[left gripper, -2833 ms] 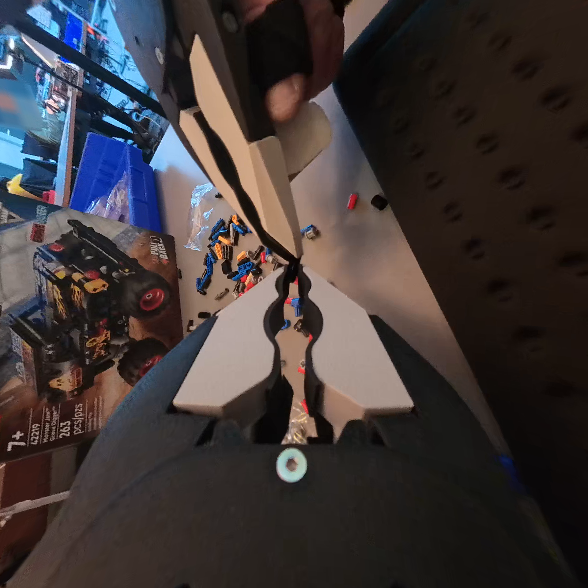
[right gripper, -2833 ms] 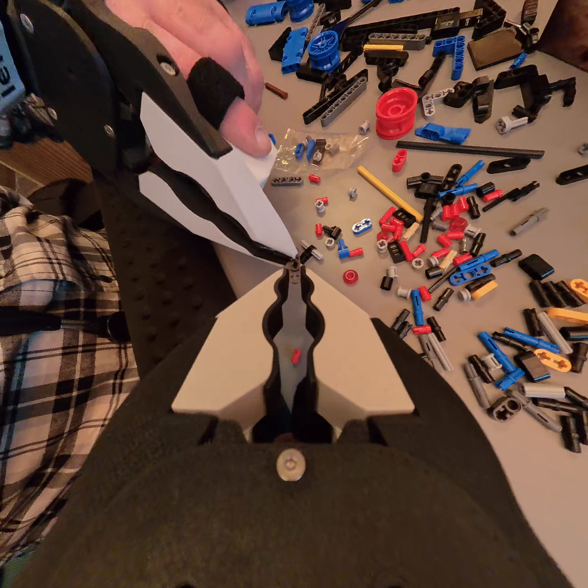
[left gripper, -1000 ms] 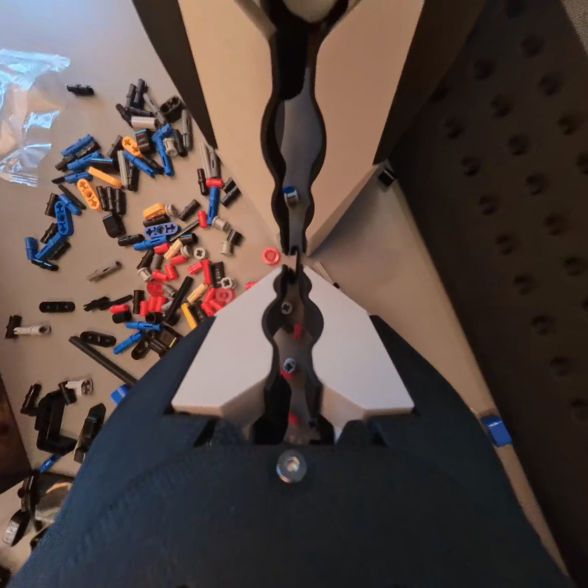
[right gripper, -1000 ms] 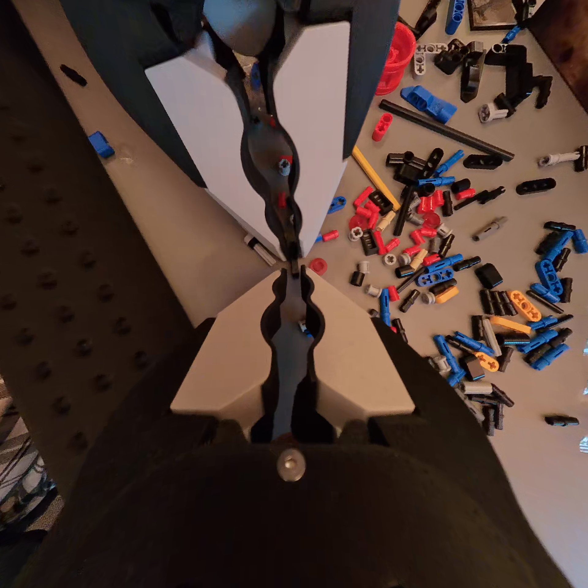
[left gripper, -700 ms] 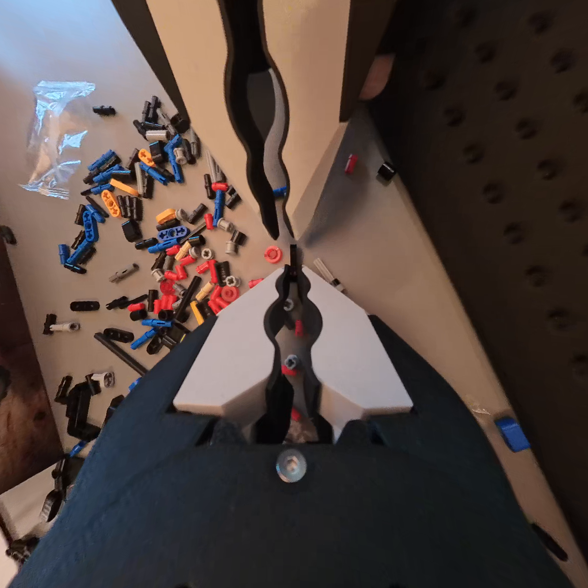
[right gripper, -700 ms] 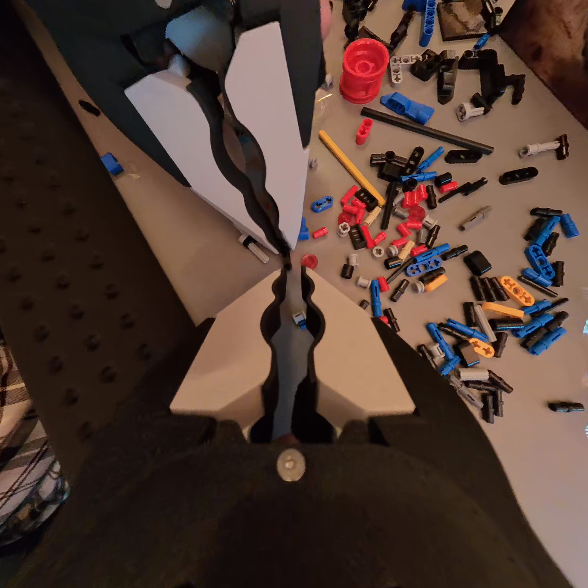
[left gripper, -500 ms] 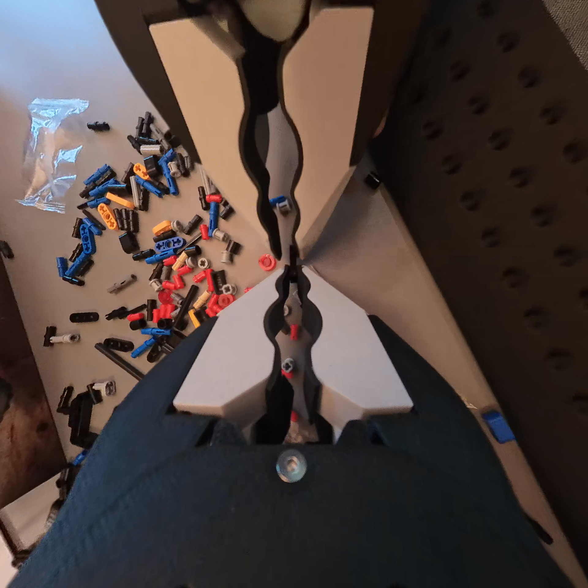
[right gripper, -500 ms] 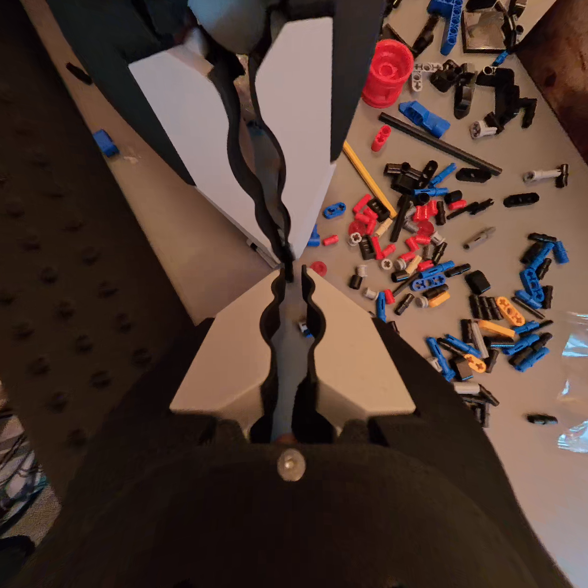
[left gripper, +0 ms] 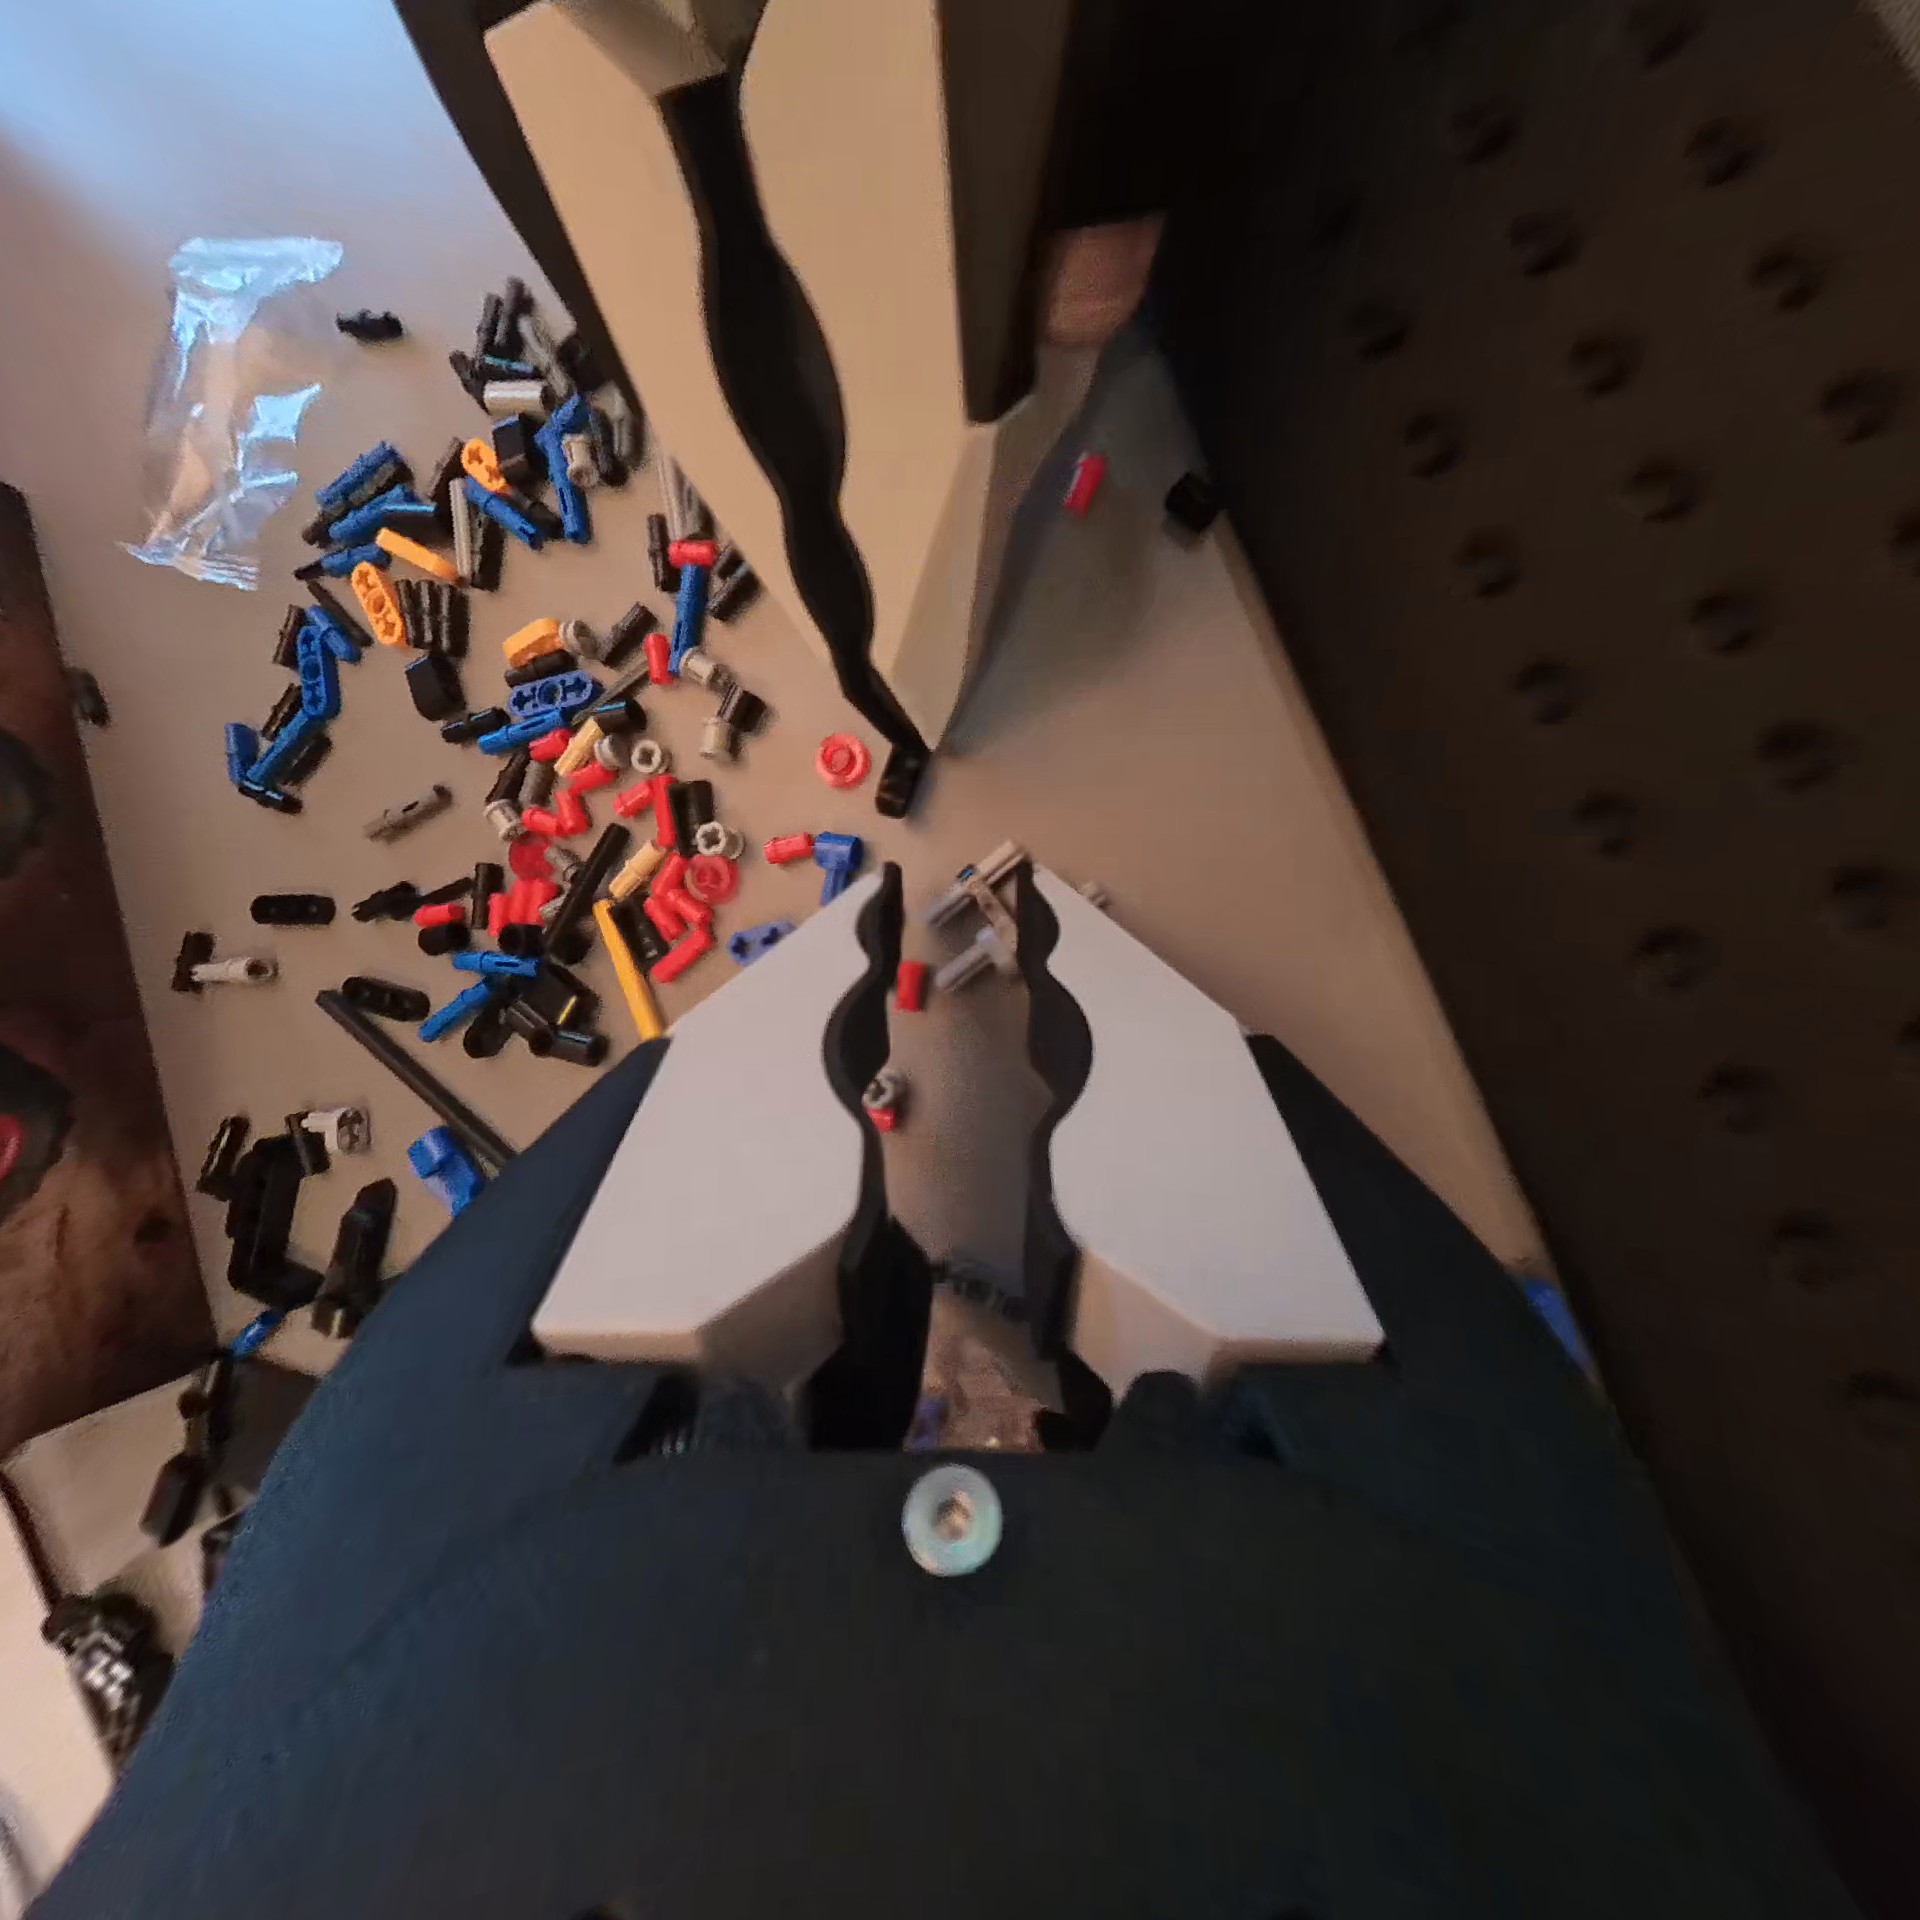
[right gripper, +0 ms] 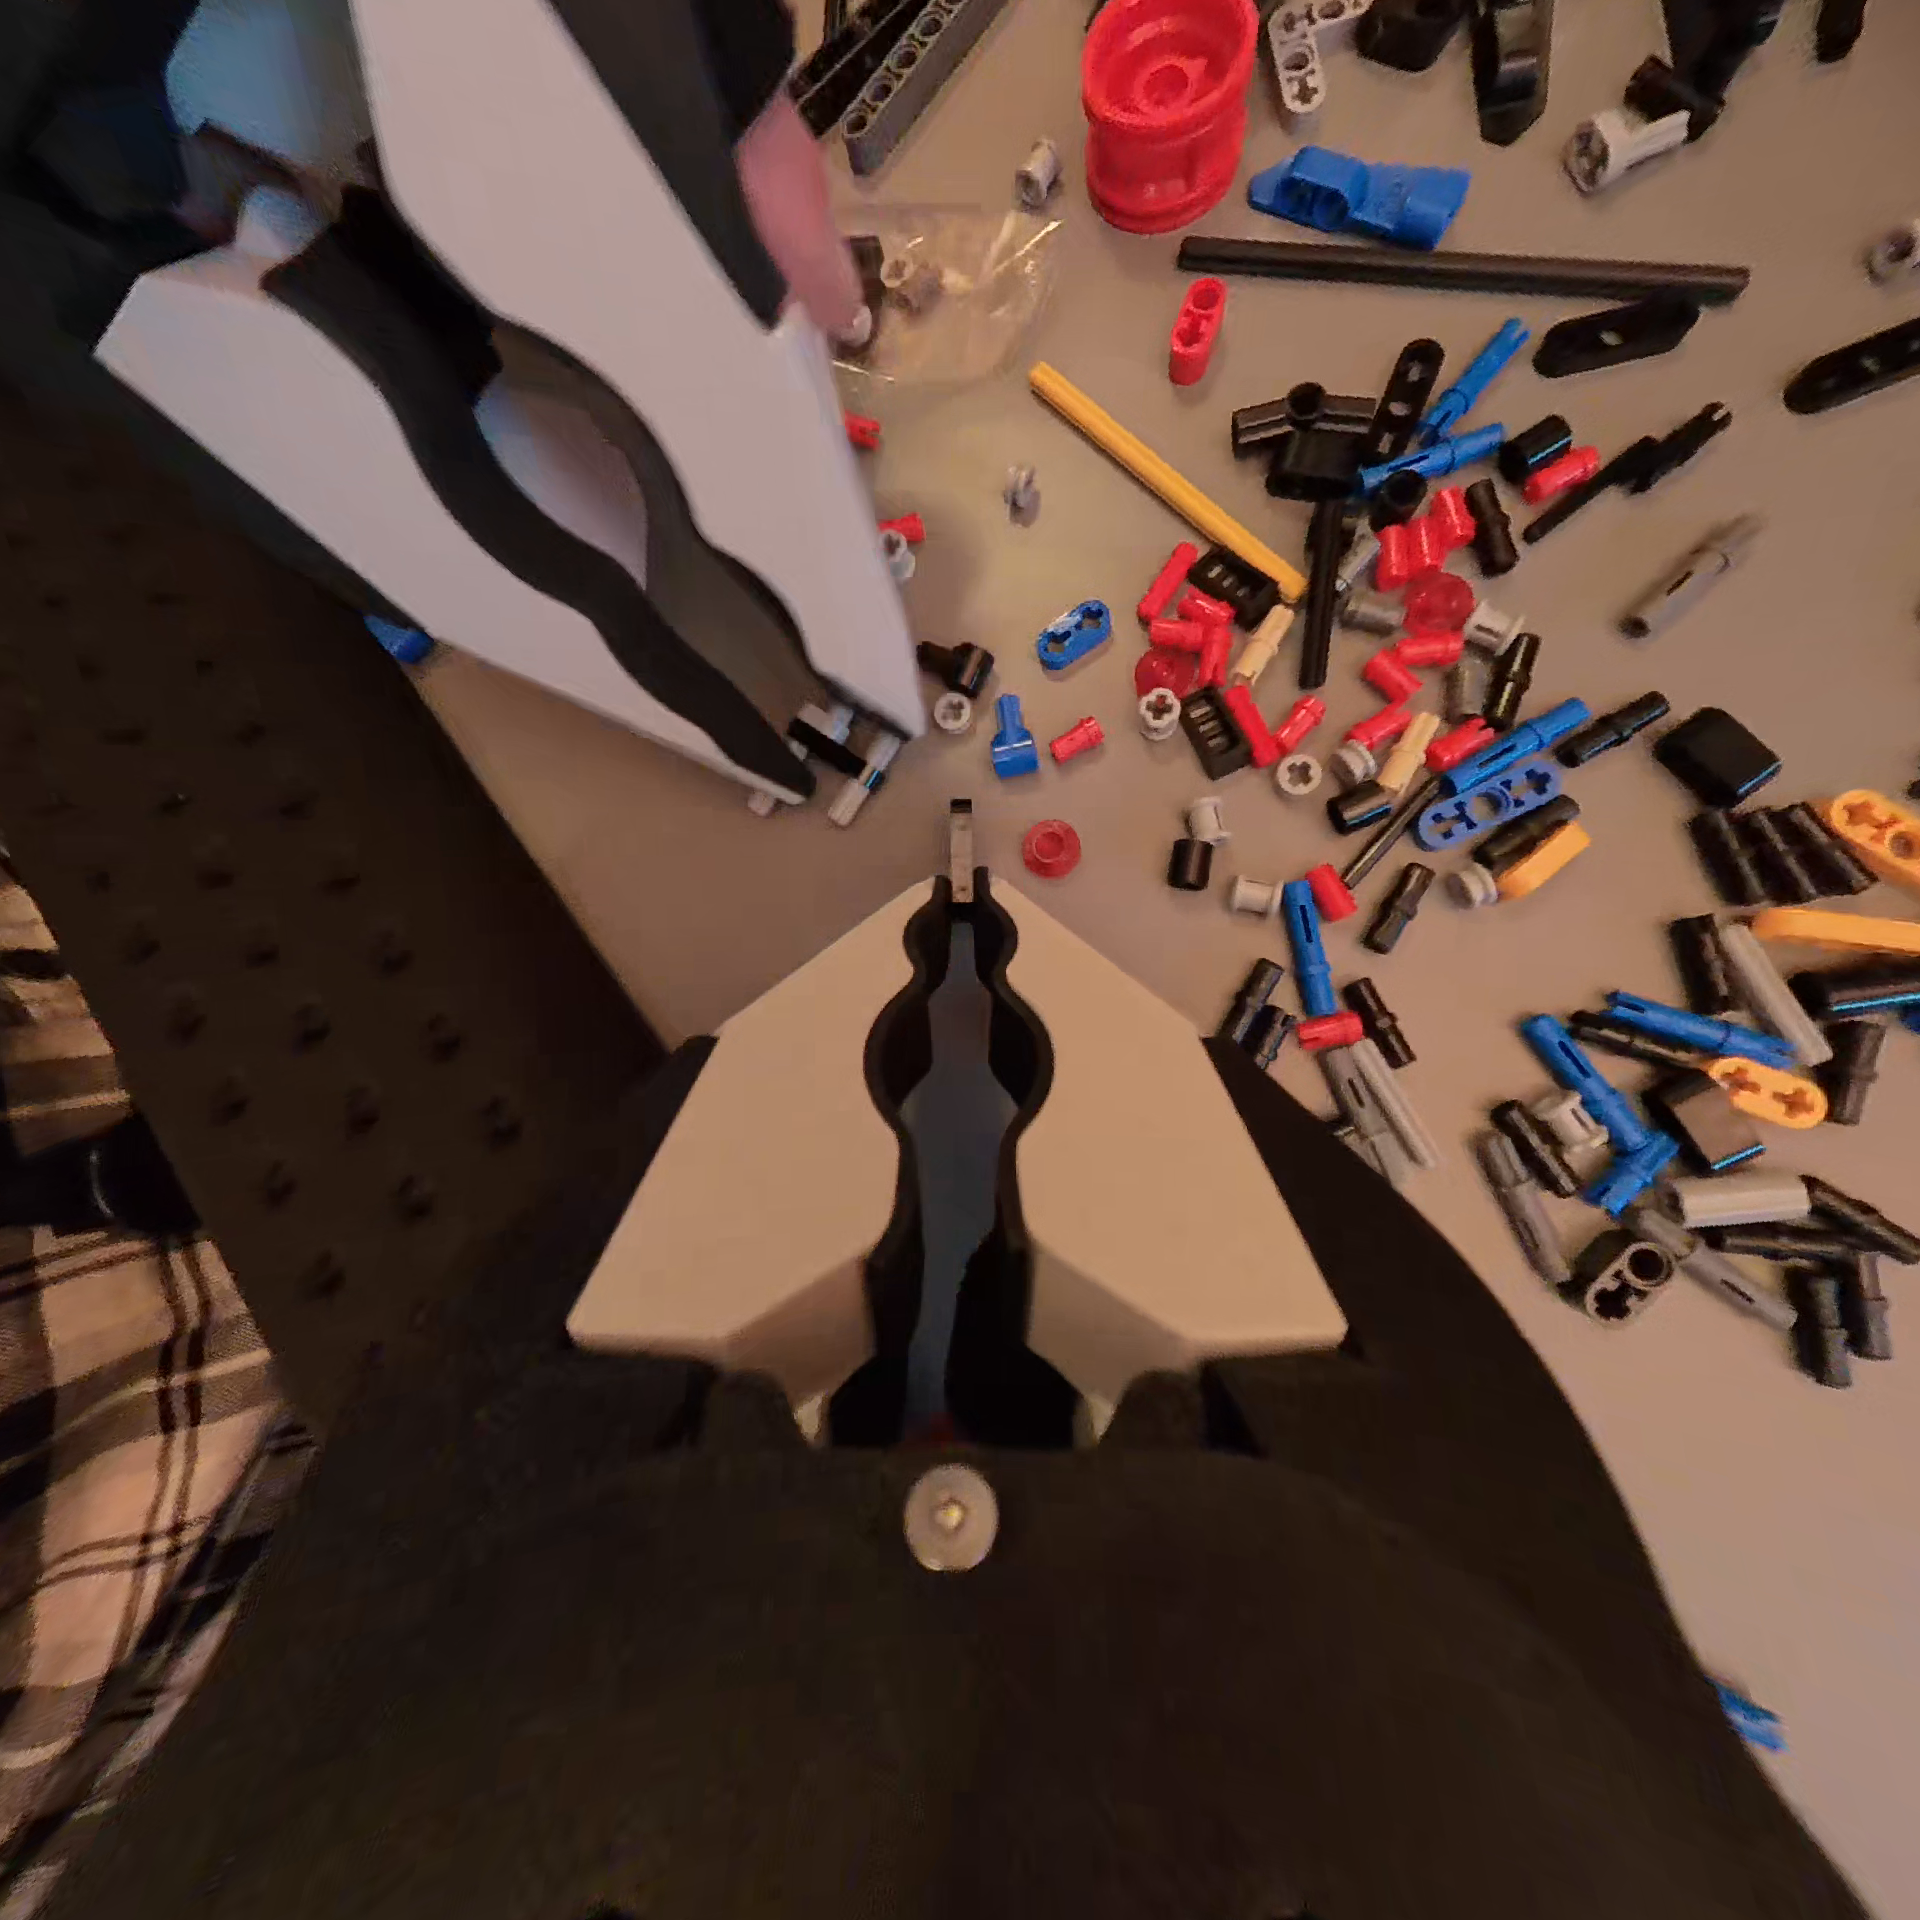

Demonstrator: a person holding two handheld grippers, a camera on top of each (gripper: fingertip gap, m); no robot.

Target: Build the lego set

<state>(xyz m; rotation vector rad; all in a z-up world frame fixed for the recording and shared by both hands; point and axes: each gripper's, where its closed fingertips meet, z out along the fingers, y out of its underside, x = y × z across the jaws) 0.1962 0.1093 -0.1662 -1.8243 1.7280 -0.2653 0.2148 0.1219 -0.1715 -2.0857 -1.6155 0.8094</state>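
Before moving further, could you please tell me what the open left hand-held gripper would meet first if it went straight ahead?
Probably the grey pins lying on the table between the left hand-held gripper tips; depth is unclear.

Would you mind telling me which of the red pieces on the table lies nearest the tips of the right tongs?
The small round red stud, alone on bare table just right of the right tongs; the other red pins lie farther off in the scattered pile.
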